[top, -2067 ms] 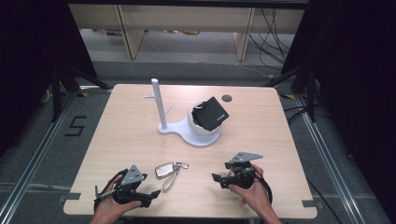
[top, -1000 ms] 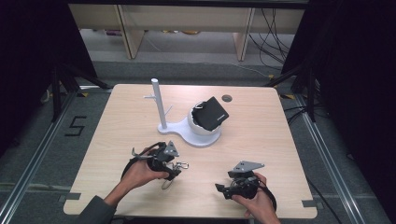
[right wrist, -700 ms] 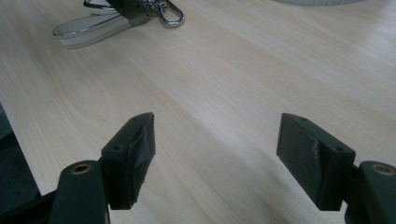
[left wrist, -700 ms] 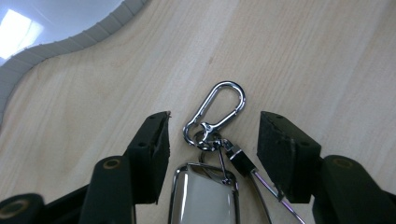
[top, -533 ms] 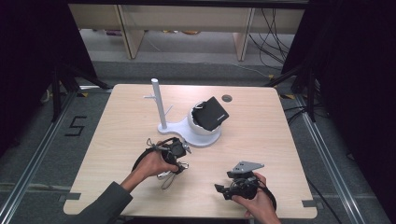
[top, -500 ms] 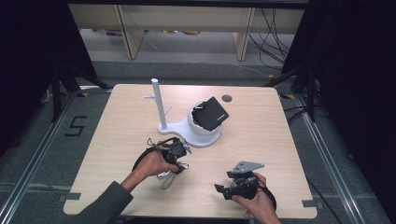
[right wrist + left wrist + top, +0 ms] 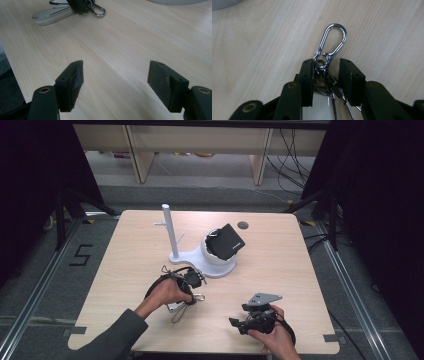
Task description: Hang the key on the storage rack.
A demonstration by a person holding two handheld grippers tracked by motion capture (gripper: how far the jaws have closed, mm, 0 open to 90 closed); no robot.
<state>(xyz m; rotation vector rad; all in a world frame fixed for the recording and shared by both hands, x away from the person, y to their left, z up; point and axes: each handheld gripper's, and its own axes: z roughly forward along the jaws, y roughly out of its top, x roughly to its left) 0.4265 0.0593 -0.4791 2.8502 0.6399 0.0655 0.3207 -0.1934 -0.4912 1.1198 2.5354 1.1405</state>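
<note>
Left gripper view: a silver carabiner clip (image 7: pixel 333 42) is seen lying flat on the pale wooden desk (image 7: pixel 257 45), its long axis running away from the camera and leaning slightly to the right, with the rounded loop at the far end and the small swivel ring at the near end. That ring and the chain links behind it sit between the two black jaws of the left claw (image 7: pixel 327 71), whose jaws have just been closing; the left jaw is touching the ring, while a narrow gap is left at the right jaw, so the keychain is bracketed rather than firmly pinched. A grey strap of the keychain is partly seen under the jaws. In the high view the keychain (image 7: pixel 186 304) is found near the middle of the desk, toward the near edge, just in front of the white stand (image 7: pixel 210 262), with the left claw (image 7: pixel 192 282) over it. The bowl-shaped part of the stand is holding a black boxy object (image 7: pixel 226 241), tilted; a thin white post rises from the stand's left end. The right claw (image 7: pixel 239 325) is held at the near right of the desk, well apart from the keychain, with its jaws spread wide over bare wood, as the right gripper view shows (image 7: pixel 115 82).
</note>
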